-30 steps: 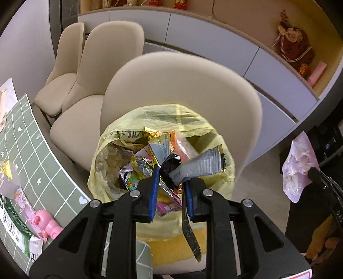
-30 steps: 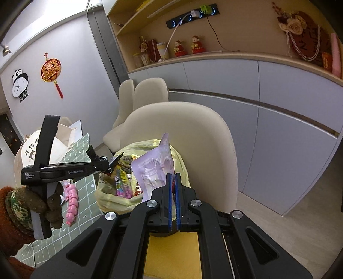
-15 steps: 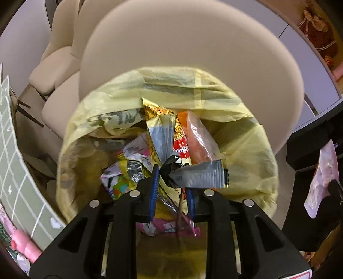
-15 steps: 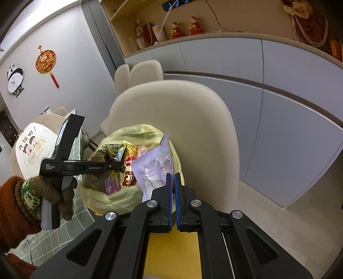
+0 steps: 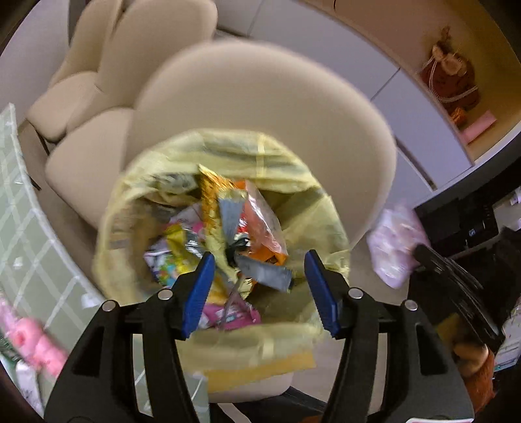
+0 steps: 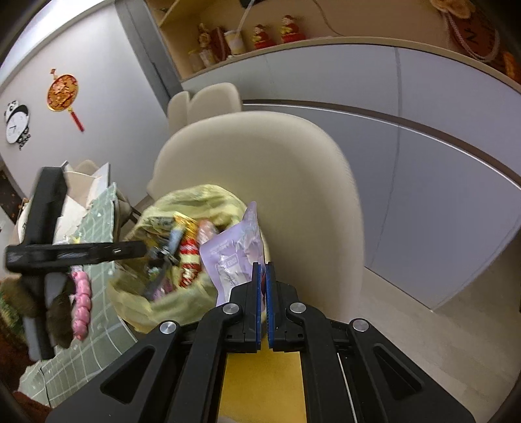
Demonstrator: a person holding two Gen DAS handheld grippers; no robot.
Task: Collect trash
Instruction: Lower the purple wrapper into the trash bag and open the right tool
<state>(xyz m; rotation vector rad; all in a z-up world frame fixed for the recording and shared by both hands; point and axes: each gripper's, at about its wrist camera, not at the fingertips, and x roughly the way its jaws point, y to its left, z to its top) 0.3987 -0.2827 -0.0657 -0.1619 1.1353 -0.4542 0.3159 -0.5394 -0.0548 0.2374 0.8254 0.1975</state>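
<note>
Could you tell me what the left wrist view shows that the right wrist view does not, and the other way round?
Only the left wrist view looks down into the bag, showing the silver wrapper between the opening jaws of the left gripper, untouched by either pad. Only the right wrist view shows the panda clock, the red wall ornament and the shelf figurines. Both show the yellow trash bag, the beige chair and the lilac packet pinched in the right gripper.

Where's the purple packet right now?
The purple packet is clamped in the right gripper, held up just right of the yellow trash bag on the beige chair.
</note>
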